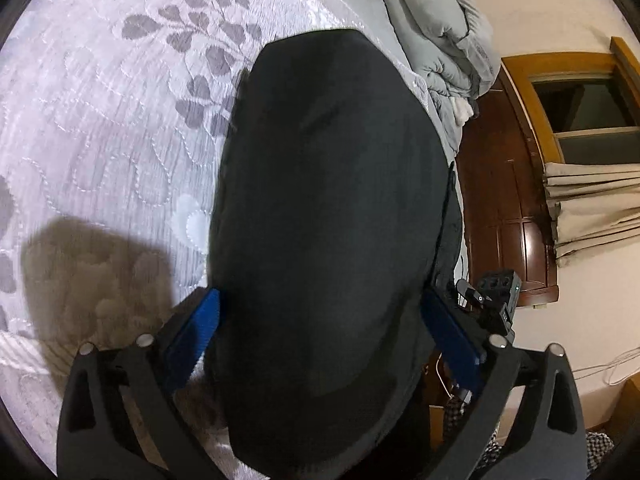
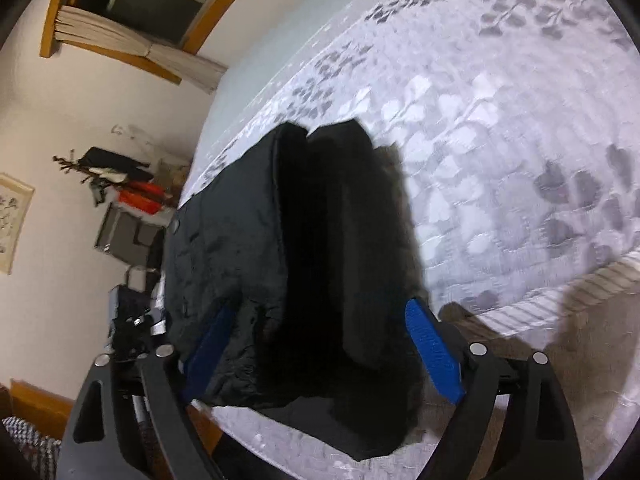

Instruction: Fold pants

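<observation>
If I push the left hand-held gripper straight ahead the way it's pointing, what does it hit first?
The black pants. The dark cloth already fills the gap between the left hand-held gripper fingers, so it meets fabric at once. Beyond lies the quilted mattress; depth there is unclear.

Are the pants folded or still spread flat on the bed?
Folded, at least partly: the right wrist view shows the pants doubled into stacked layers with a crease between, bunched between the fingers above the bed. How many folds: cannot tell.

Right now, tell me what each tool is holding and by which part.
Both fingers sit wide apart around the black pants. The left tool and right tool straddle bunched fabric; which part cannot be told, nor whether they grip.
</observation>
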Demonstrator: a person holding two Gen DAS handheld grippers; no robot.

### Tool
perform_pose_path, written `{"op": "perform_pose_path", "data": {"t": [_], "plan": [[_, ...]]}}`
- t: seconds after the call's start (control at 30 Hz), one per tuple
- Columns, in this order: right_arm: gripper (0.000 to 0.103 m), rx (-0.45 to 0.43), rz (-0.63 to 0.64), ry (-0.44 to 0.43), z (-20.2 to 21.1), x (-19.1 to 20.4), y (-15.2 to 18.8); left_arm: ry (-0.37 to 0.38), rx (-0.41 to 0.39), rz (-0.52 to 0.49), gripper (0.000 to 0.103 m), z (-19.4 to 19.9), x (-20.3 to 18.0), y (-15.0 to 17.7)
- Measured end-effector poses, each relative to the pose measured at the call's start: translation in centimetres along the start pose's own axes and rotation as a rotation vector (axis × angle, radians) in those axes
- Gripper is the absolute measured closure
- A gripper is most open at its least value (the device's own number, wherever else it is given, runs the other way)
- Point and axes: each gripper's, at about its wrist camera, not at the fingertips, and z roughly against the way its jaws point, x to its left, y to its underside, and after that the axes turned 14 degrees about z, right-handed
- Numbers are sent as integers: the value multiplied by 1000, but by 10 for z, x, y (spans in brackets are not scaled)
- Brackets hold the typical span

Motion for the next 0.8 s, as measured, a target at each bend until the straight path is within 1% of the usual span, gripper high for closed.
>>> {"op": "perform_pose_path", "data": {"t": [0.03, 0.07, 0.1, 0.17, 0.3, 0.33, 0.43, 0.5, 0.57, 0.6, 0.63, 0.67, 0.7, 0.77, 0.8], "plan": [[14, 4, 0, 8, -2, -1, 0, -28, 13, 3, 3, -6, 1, -1], [14, 18, 0, 12, -7, -2, 1, -39, 27, 9, 3, -11, 3, -1], [14, 28, -3, 8, -12, -4, 1, -28, 34, 16, 3, -17, 5, 0], [13, 38, -24, -14, -20, -10, 2, -28, 37, 8, 3, -23, 2, 2], [13, 43, -75, -92, -32, -19, 3, -48, 46, -9, 3, -32, -8, 2], [15, 47, -84, -107, -35, -21, 4, -49, 46, -8, 3, -32, -9, 2], [25, 36, -75, -91, -38, -18, 5, -56, 43, -11, 5, -32, -13, 5], [33, 35, -62, -75, -37, -13, 5, -67, 38, -10, 9, -28, -15, 4], [48, 25, -32, -56, -35, -5, 4, -77, 32, -6, 20, -27, -16, 3], [51, 23, -13, -44, -34, 0, 4, -88, 22, -13, 23, -27, -18, 4], [56, 20, 18, -23, -32, 8, 2, -95, 16, -19, 29, -25, -18, 5], [60, 17, 33, -11, -31, 13, 1, -95, 11, -22, 36, -24, -21, 5], [61, 13, 46, 3, -30, 19, 1, -91, 8, -19, 40, -23, -22, 5], [64, -1, 54, 12, -26, 27, 1, -71, 2, -16, 56, -19, -25, 4], [64, -6, 61, 19, -25, 30, 0, -56, -3, -18, 60, -17, -27, 4]]}}
